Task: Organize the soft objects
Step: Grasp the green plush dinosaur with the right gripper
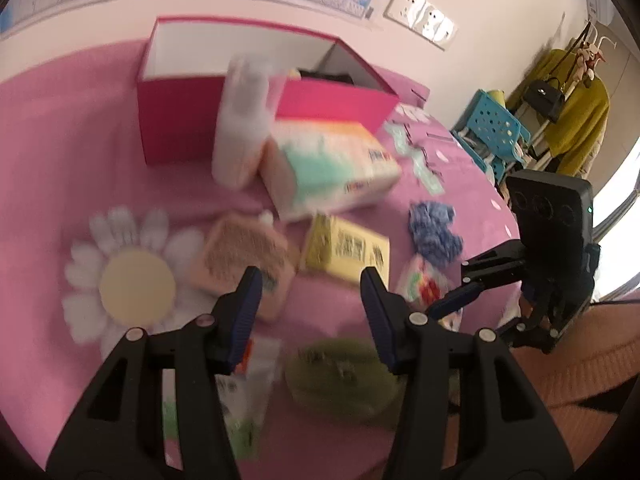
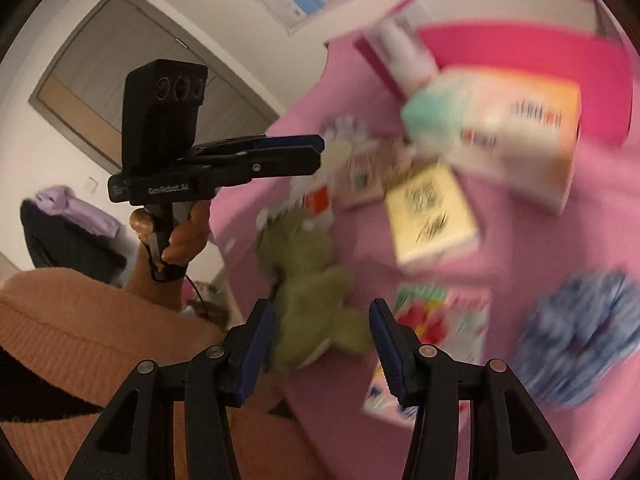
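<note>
On my left wrist feed, at the left of the frame, a flat flower-shaped pad [image 1: 132,280] with white fluffy petals and a round cream centre lies on the pink cloth-covered surface [image 1: 60,152]. Just right of it sits a blurred peach-coloured square pack [image 1: 240,264], then a yellow rectangular packet [image 1: 346,250] printed with black text. Above them, centre frame, a glossy tissue pack [image 1: 332,168] leans by a white plastic bottle [image 1: 244,120], both against the open magenta cardboard box [image 1: 176,120]. My left gripper [image 1: 312,316] hangs with its jaws wide, holding nothing; below them lies the green plush toy [image 1: 344,376]. Further right is a knobbly blue knitted piece [image 1: 434,232], and at the right edge my right gripper [image 1: 464,294].

On the right wrist feed, the right gripper's [image 2: 322,344] jaws are wide too, with the fuzzy green plush between their tips in the frame. Whether they touch it I cannot tell through the blur.
</note>
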Available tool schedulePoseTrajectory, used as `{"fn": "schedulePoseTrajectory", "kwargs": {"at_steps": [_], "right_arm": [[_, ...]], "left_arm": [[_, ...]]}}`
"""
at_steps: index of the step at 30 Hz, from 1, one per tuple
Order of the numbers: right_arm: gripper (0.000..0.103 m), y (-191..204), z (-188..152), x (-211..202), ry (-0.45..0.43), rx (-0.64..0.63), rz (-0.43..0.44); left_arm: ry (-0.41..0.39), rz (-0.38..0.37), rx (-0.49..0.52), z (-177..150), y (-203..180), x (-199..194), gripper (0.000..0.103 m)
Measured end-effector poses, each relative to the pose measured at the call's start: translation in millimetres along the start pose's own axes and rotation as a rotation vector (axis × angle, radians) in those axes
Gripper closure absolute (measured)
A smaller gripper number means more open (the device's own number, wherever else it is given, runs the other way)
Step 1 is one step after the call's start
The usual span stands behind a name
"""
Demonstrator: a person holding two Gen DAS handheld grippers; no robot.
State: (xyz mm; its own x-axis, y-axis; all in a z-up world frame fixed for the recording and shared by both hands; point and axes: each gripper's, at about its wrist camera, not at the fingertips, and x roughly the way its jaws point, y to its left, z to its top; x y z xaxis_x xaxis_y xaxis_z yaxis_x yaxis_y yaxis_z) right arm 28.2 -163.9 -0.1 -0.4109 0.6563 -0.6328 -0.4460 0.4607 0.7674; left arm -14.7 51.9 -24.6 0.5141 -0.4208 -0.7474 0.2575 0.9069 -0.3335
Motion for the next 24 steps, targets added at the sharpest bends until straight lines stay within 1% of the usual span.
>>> {"fn": "schedulePoseTrajectory", "kwargs": {"at_steps": [3,4,5,8,10,12,13,14,15,16,19,24], "right_arm": [[0.052,3.4,-10.8,3.0,0.01,0.024,0.014],[0.05,4.6,-13.4,2.6,0.007,0.035,0.032],[0.046,8.2,-18.6,2.7,0.004,0.038,0.035],[0.043,14.6,-20.6,11.9,0.02,0.027,0.017],[0.043,20.5,-18.2,21.5,0.037,0.003,-0.022],[0.045,22.4,-16.9,28.0,0.031,-0.005,-0.064],[0.048,22.6,-16.3,29.1,0.019,-0.004,-0.072],[0.058,21.8,-15.6,28.7,0.0,-0.002,-0.084],[0.063,20.7,-14.9,28.3,-0.009,0.002,-0.09],[0.064,20.4,-15.2,27.9,-0.02,0.008,-0.085],[0.066,24.4,-14.6,27.8,-0.045,-0.005,-0.115],[0.066,36.4,-10.6,14.7,-0.095,-0.043,-0.117]], "left_arm": [[0.015,-0.035,-0.004,-13.6,-3.2,-2.3,0.049],[0.016,-0.042,-0.003,-17.4,-3.8,-2.8,0.049],[0.022,-0.049,-0.003,-19.5,-4.9,-2.2,0.049],[0.042,-0.066,-0.011,-28.7,-4.5,-1.5,0.045],[0.062,-0.088,-0.02,-33.8,-3.3,1.7,0.044],[0.07,-0.09,-0.021,-36.9,-4.8,3.4,0.043],[0.068,-0.09,-0.018,-36.9,-5.0,2.9,0.043],[0.067,-0.089,-0.017,-37.4,-5.9,2.3,0.044],[0.067,-0.087,-0.016,-38.0,-6.3,1.8,0.043],[0.065,-0.091,-0.021,-38.7,-6.1,1.3,0.043],[0.056,-0.093,-0.041,-39.2,-5.9,-0.7,0.044],[-0.011,-0.087,-0.043,-35.5,-9.4,-22.4,0.043]]}}
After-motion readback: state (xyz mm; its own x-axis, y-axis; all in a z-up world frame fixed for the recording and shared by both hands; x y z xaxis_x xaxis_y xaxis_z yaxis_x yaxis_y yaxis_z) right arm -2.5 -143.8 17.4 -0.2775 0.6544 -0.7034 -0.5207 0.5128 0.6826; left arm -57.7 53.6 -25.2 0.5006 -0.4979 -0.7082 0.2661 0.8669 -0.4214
